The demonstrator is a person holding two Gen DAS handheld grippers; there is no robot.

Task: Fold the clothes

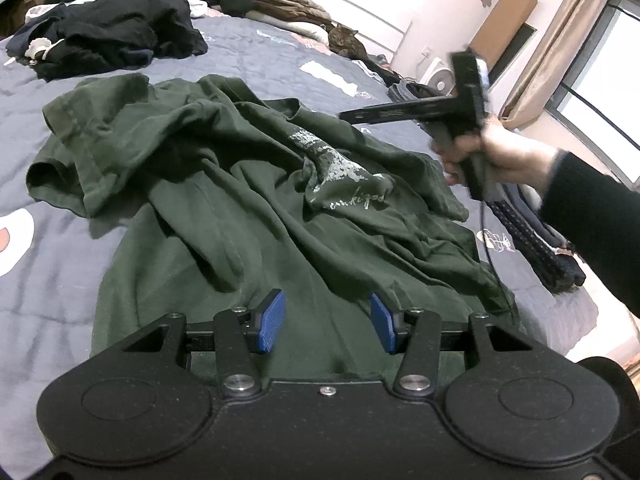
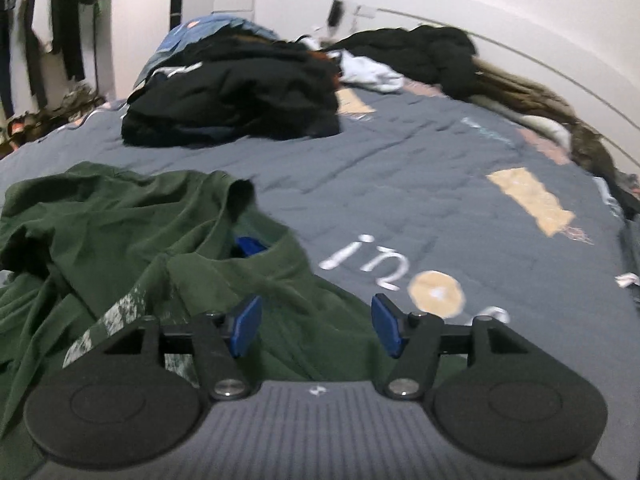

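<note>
A crumpled dark green T-shirt (image 1: 240, 200) with a white print lies spread on the bed, its hem nearest my left gripper. My left gripper (image 1: 328, 320) hovers over that hem. Its blue pads stand apart, with only flat cloth below them. In the right wrist view the T-shirt (image 2: 120, 232) lies left of centre with its collar open. My right gripper (image 2: 316, 328) is open over the shirt's right edge and holds nothing. In the left wrist view a person's hand (image 1: 500, 152) carries the blurred right gripper above the shirt's right side.
The grey-blue quilt (image 2: 440, 160) covers the bed. A pile of black clothes (image 1: 112, 32) sits behind the shirt, with more dark garments along the headboard. A cat (image 1: 344, 42) lies at the far edge. Folded dark clothes (image 1: 540, 248) rest at the right edge.
</note>
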